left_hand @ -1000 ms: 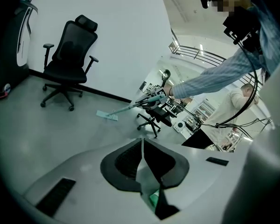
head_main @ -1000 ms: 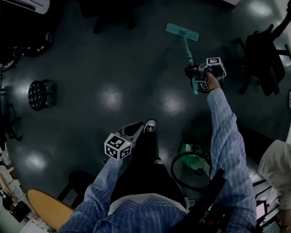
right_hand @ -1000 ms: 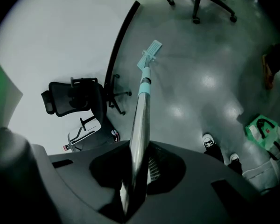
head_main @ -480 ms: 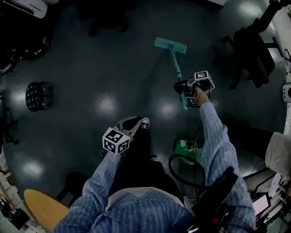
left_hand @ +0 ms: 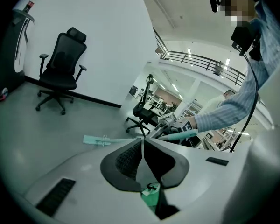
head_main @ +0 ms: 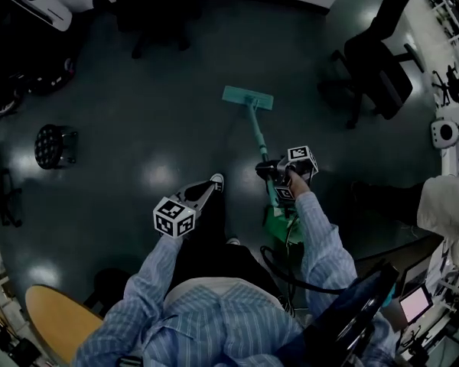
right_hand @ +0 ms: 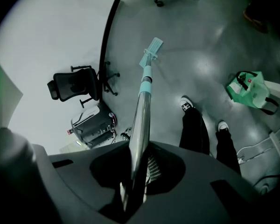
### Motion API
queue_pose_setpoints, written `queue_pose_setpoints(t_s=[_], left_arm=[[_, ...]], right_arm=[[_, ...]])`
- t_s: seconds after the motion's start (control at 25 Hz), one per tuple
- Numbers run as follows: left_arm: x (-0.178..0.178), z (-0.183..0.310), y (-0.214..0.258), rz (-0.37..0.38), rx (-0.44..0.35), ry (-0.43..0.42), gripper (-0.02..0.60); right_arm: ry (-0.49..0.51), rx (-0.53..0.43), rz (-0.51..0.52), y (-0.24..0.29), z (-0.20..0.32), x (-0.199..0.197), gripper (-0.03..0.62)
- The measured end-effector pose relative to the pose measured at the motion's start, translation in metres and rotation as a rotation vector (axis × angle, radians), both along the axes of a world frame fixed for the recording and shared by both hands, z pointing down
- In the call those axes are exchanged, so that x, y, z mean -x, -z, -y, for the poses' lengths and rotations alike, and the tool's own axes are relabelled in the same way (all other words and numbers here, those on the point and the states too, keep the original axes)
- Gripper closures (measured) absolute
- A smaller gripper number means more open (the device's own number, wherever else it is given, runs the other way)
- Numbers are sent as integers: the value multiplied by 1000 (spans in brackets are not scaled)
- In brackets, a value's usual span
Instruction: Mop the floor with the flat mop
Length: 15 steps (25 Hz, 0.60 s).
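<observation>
The flat mop has a teal head [head_main: 248,98] lying flat on the dark floor, and its handle [head_main: 258,136] slants back to my right gripper [head_main: 274,176]. That gripper is shut on the handle, which runs between the jaws [right_hand: 140,171] as a shiny metal pole [right_hand: 142,111] toward the mop head [right_hand: 151,50]. My left gripper [head_main: 204,191] hangs over the person's dark trousers, away from the mop. In the left gripper view its jaws [left_hand: 142,143] are shut with nothing between them, and the mop head [left_hand: 99,140] shows beyond.
A green bag [head_main: 279,219] and a black hose loop [head_main: 291,270] lie by the person's feet. Black office chairs stand at the back [head_main: 149,6] and right [head_main: 375,71], a round stool [head_main: 52,145] at the left. A wooden tabletop [head_main: 57,323] is at lower left.
The right gripper has drawn the mop back toward the person's feet, so the mop head now lies closer in. The left gripper has stayed shut near the legs.
</observation>
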State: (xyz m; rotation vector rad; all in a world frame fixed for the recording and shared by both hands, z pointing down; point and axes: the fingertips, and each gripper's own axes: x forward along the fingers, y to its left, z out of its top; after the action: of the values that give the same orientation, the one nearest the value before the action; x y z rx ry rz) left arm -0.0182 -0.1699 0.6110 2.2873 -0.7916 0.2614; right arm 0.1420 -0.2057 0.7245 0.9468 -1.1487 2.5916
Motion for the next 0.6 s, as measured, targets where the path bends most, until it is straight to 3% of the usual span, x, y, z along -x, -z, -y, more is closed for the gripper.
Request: queue_pose_setpoints(t_s=[0.6], left_arm=[[-13, -162, 41, -1, -59, 34, 566]], right_arm=[[121, 39, 36, 7, -284, -4, 523]])
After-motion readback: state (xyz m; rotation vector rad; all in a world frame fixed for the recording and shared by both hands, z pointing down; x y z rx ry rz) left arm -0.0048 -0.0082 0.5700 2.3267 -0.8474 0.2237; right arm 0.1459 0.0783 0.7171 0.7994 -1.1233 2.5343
